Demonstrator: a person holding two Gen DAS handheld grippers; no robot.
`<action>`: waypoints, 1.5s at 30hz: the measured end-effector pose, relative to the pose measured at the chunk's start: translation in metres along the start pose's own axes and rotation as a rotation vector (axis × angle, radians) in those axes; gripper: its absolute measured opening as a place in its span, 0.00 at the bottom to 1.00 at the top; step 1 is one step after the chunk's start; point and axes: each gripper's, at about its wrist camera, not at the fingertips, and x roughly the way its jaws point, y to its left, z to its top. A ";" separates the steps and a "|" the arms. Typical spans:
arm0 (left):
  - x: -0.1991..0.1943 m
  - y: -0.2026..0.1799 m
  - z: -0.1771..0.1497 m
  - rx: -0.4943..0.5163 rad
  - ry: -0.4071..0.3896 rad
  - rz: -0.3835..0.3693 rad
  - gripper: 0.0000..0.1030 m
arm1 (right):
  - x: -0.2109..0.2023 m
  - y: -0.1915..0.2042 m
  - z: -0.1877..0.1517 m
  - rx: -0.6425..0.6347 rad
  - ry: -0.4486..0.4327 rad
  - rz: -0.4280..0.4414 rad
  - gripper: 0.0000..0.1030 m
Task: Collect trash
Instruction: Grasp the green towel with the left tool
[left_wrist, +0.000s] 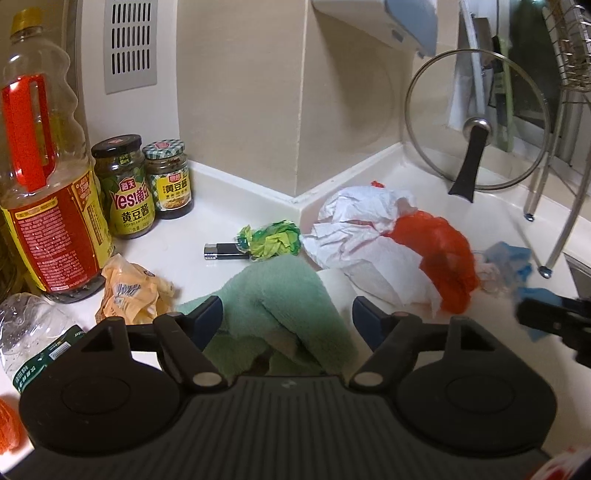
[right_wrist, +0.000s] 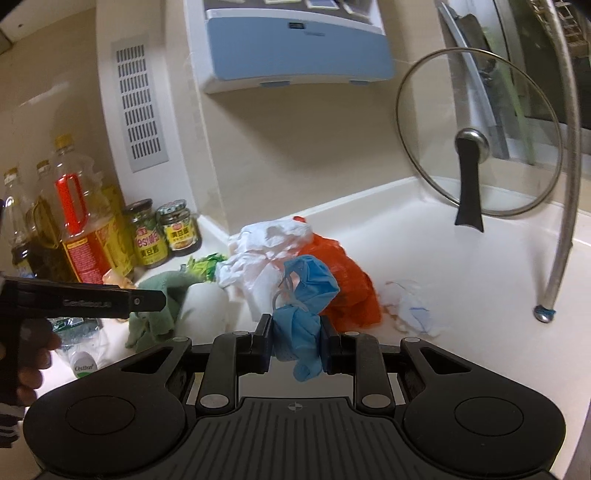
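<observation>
The right gripper (right_wrist: 297, 341) is clamping a crumpled blue face mask (right_wrist: 303, 306) above the white bench (right_wrist: 461, 288), while the left gripper (left_wrist: 288, 317) is hanging wide open and empty over a green cloth (left_wrist: 280, 295) beside crumpled white paper (left_wrist: 354, 229).

Your right hand-held gripper (right_wrist: 296, 343): black ribbed body, two round discs, silver pivot pins, dark blue pads (right_wrist: 266, 345). Left hand-held gripper (left_wrist: 287, 317) identical. Striped sleeve cuff (right_wrist: 9, 421) near left.
</observation>
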 end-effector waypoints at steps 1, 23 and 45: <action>0.003 0.000 0.001 0.000 0.001 0.005 0.73 | -0.002 -0.002 0.000 0.007 -0.001 -0.001 0.25; 0.014 0.011 -0.001 -0.009 0.024 -0.031 0.19 | -0.014 -0.018 -0.007 0.065 0.011 -0.022 0.25; -0.066 0.036 0.043 -0.046 -0.141 -0.053 0.10 | -0.036 -0.025 -0.007 0.086 -0.025 -0.030 0.25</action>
